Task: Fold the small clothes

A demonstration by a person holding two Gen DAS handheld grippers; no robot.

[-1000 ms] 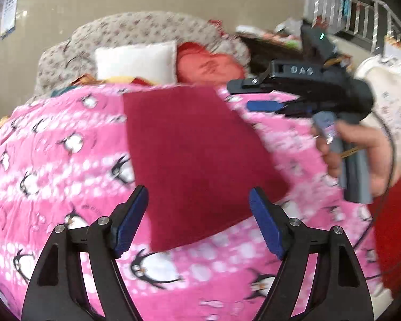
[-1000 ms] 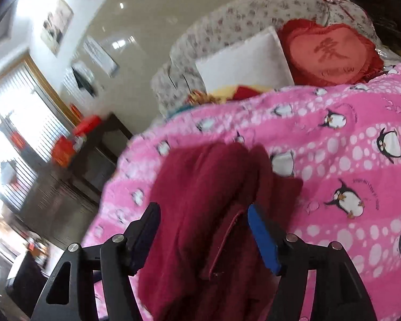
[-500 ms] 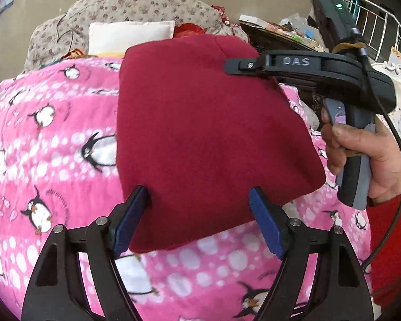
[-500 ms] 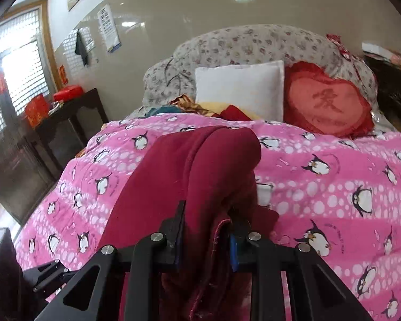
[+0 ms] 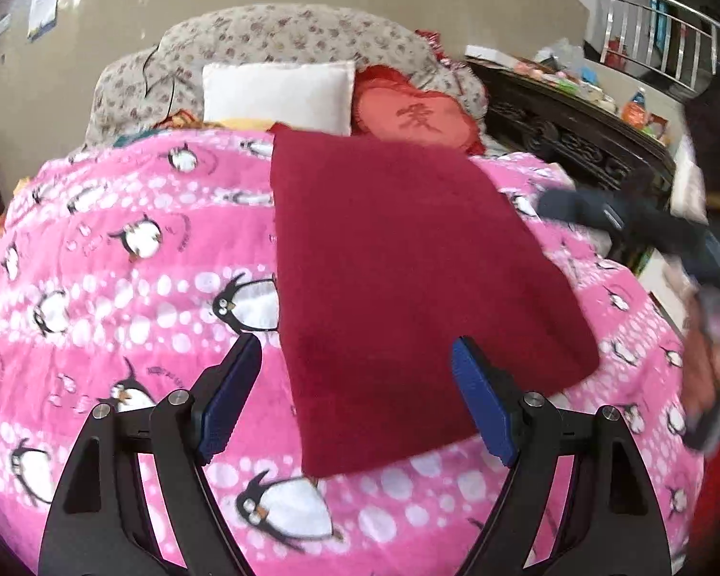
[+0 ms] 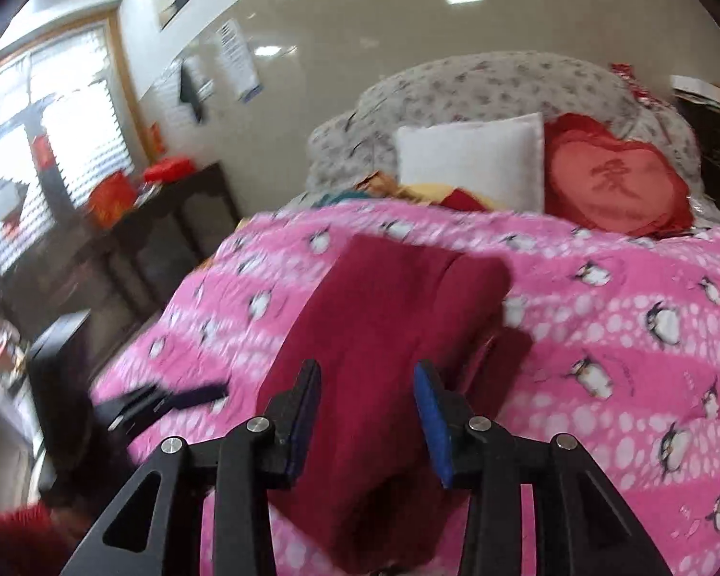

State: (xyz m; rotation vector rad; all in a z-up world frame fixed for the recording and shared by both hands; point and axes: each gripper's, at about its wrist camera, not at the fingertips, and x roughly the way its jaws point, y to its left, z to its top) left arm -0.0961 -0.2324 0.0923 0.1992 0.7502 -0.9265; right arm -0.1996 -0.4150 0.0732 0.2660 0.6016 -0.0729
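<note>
A dark red garment (image 5: 398, 283) lies folded flat on the pink penguin blanket (image 5: 120, 288). It also shows in the right wrist view (image 6: 379, 336), folded over with a thick fold along its far edge. My left gripper (image 5: 355, 401) is open and empty, its blue pads hovering over the garment's near edge. My right gripper (image 6: 367, 420) is open and empty just above the garment's near end. In the left wrist view the right gripper is a blurred dark shape (image 5: 648, 230) at the right, held by a hand.
A white pillow (image 5: 278, 96), a red heart cushion (image 5: 417, 117) and a floral bolster (image 5: 283, 43) lie at the head of the bed. A dark carved cabinet (image 5: 576, 139) stands right of the bed. A dark table (image 6: 134, 245) stands at the left by the window.
The right gripper was shut on the lifted garment half a second ago. It has now opened and pulled back. The garment has dropped flat onto the blanket. The left gripper stayed open.
</note>
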